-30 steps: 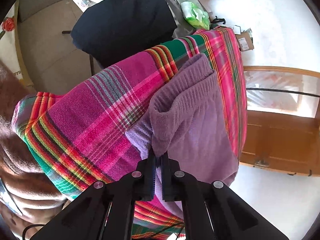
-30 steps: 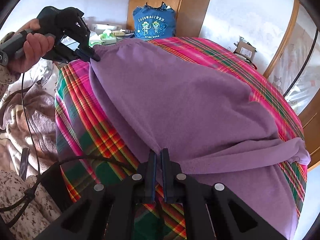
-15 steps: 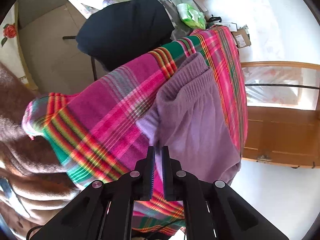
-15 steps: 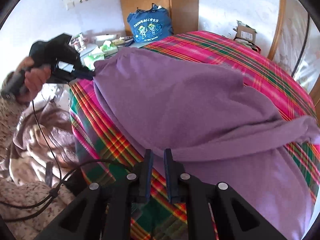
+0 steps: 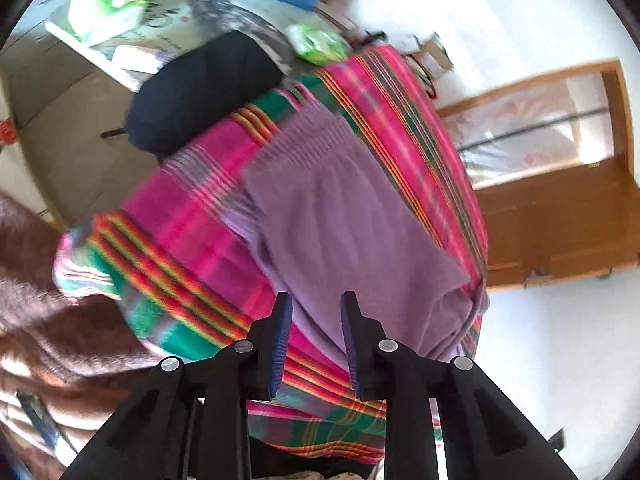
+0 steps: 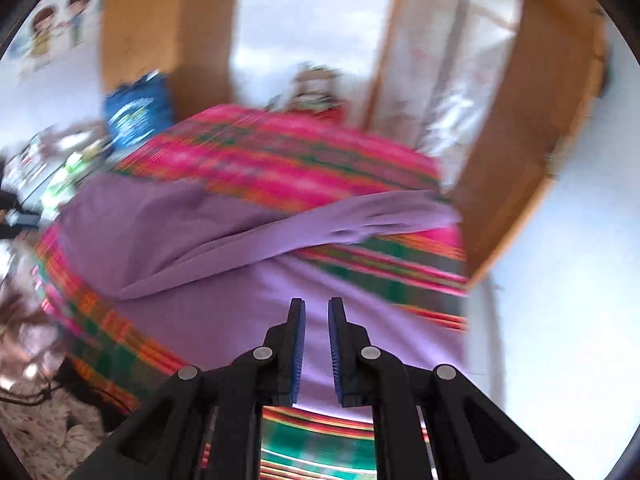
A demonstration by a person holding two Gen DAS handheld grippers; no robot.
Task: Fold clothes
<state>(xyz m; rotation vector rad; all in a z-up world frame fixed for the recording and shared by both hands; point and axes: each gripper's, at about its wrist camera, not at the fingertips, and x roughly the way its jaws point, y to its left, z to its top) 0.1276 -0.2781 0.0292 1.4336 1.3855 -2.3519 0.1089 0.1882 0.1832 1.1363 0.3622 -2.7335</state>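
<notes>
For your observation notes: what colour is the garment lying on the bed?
Plain purple garment, clearest in left wrist view.

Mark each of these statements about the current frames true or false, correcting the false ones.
1. The purple garment lies on a plaid cover. True.
2. The left claw is clamped on the garment's waistband. False: its jaws are opening and nothing is pinched between them; the ribbed waistband lies at the far end.
3. The right claw holds no fabric. True: its jaws are opening, with the garment lying beneath.
4. The garment is folded into a small square. False: it is spread long, with one flap lying across it.
5. A blue bag sits beyond the cover. True.
</notes>
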